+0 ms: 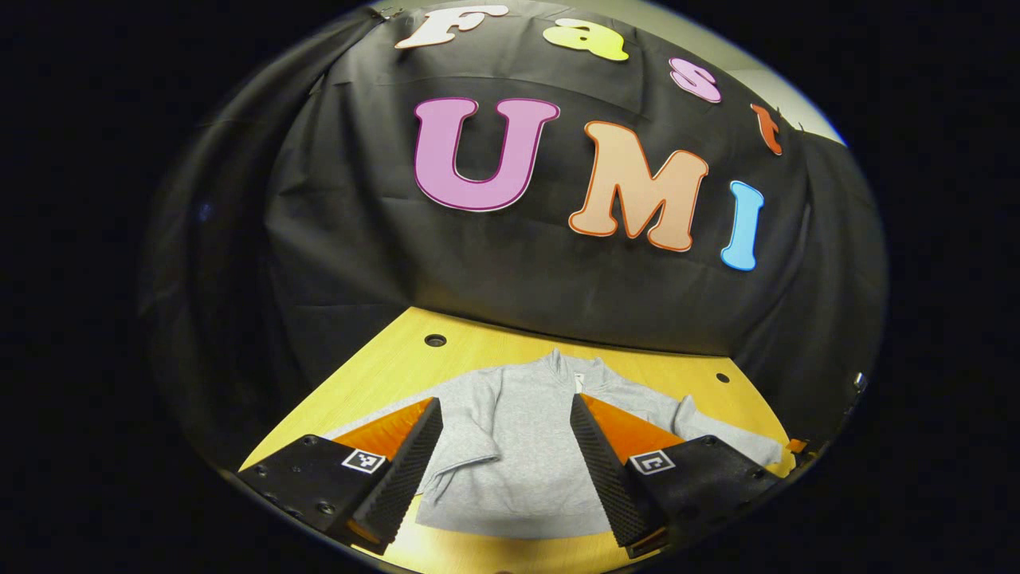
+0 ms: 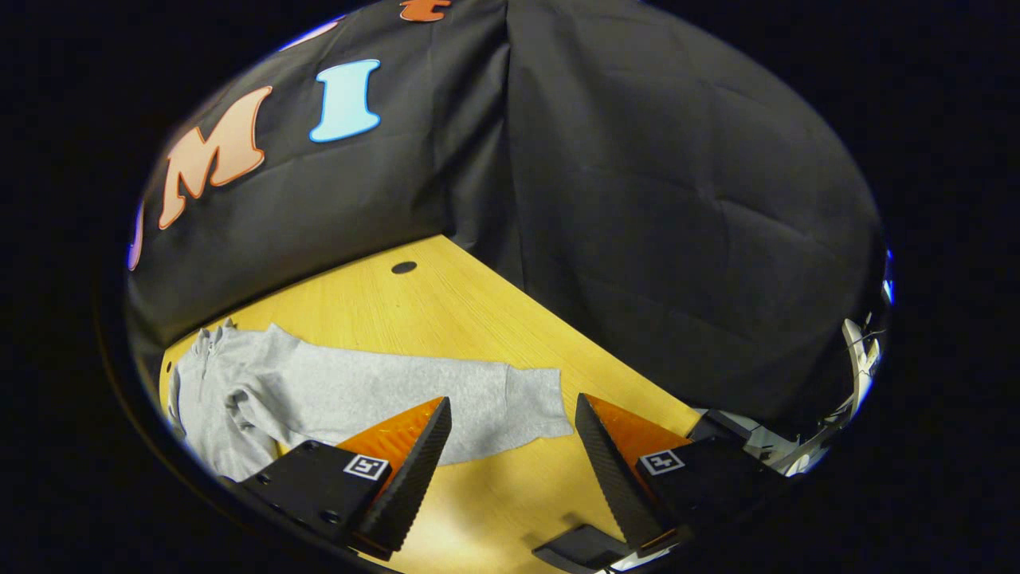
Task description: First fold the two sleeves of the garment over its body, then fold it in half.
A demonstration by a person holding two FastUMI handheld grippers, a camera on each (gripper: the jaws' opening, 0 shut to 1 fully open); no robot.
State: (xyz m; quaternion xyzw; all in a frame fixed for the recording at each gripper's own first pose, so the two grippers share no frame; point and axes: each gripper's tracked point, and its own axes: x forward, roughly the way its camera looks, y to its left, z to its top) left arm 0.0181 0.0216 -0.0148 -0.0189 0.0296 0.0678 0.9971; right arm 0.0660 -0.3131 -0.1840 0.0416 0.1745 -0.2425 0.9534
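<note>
The grey zip-neck sweatshirt (image 1: 518,446) lies flat on the wooden table (image 2: 446,311), one sleeve (image 2: 446,399) stretched toward three o'clock, so the right gripper (image 2: 510,470) hangs wide open and empty beside its cuff, probably to pinch it, while the left gripper (image 1: 510,470) waits spread and empty above the body.

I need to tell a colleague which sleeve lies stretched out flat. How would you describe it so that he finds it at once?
Start from the yellow wooden table in front of the black cloth wall. On it lies a grey garment with a collar. The stretched sleeve runs flat from the body toward the right tongs, ending in a ribbed cuff; in the left gripper view the other sleeve is bent against the body.
</note>
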